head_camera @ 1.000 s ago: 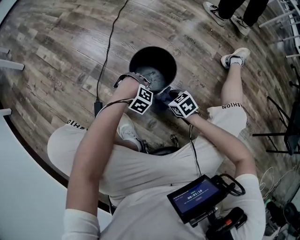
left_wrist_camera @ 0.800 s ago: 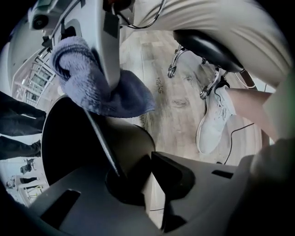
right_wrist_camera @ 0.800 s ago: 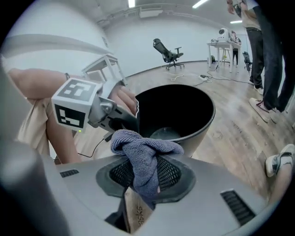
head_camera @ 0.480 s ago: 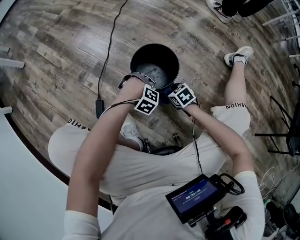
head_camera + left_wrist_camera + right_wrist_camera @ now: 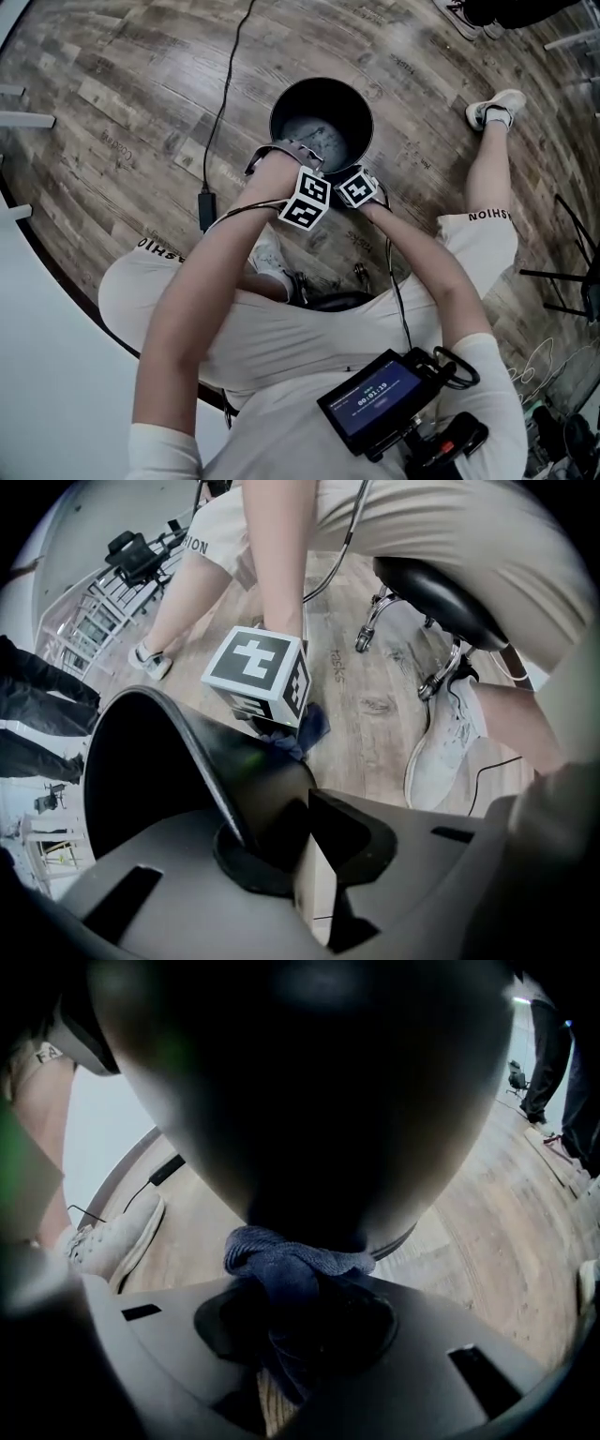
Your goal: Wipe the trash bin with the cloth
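Low in the frame, our left tongs [image 5: 281,844] have just been closing and now pinch the rim of the black trash bin [image 5: 202,761]. Above centre are our right tongs [image 5: 267,700], with the cloth [image 5: 305,735] bunched under them against the bin's outer wall.

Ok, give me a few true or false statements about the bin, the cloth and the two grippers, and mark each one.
1. The left gripper's jaws grip the rim of the trash bin. True; they have just been closing, with the rim between them.
2. The right gripper is empty. False: its jaws hold a blue cloth.
3. The cloth is pressed against the trash bin's outer wall. True.
4. The trash bin stands on a table. False: it stands on the wooden floor.
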The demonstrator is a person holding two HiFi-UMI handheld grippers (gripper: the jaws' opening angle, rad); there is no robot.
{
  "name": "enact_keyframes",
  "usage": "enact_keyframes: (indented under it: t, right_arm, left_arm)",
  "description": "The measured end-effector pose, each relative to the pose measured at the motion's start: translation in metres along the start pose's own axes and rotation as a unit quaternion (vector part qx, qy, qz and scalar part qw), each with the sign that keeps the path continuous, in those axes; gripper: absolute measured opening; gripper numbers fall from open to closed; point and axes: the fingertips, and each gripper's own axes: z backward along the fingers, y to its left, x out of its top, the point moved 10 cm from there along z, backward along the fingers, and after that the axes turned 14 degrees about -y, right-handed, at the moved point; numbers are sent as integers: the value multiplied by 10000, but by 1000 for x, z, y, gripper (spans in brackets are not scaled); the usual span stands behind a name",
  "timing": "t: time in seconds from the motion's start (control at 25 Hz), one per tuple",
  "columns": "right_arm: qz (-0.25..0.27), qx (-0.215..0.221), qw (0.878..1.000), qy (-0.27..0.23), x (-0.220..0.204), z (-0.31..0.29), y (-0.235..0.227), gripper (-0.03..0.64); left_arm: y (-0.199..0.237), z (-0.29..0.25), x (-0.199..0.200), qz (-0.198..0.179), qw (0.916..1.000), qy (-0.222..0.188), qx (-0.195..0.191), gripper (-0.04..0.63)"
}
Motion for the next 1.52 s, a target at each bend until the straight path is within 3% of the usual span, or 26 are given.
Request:
enact_keyframes:
  t: [0.24,0.44,0.64,0.8,0.88,1.12,1.52]
  right_arm:
    - [135,90,9998,123,21,25,-1,109]
    - [13,351,9988,-327,46,84,11,109]
    - [-163,326,9966,-734,70,145,21,109]
    - [-387,272,9932,-1066,88,179,26,109]
    - [-414,288,9920,-1159,97,186,30,109]
    - [-155,441,9957,-800,106,164,34,109]
    - [-159,356,9992,-68,59,66,11,109]
  left_arm:
    - [3,0,2,128,9999,-5,106,61]
    - [8,-2,10,246,9991,-16,340,75]
    - [8,9,5,490,9977,-258,387,106]
    - [-2,9,-7,118,9996,11,239,126]
    - [-5,5,-8,-103,9995,168,235,101]
    - [-4,4,-1,-63,9997,147,194,59]
    - [6,9,5,138,9994,10,305,57]
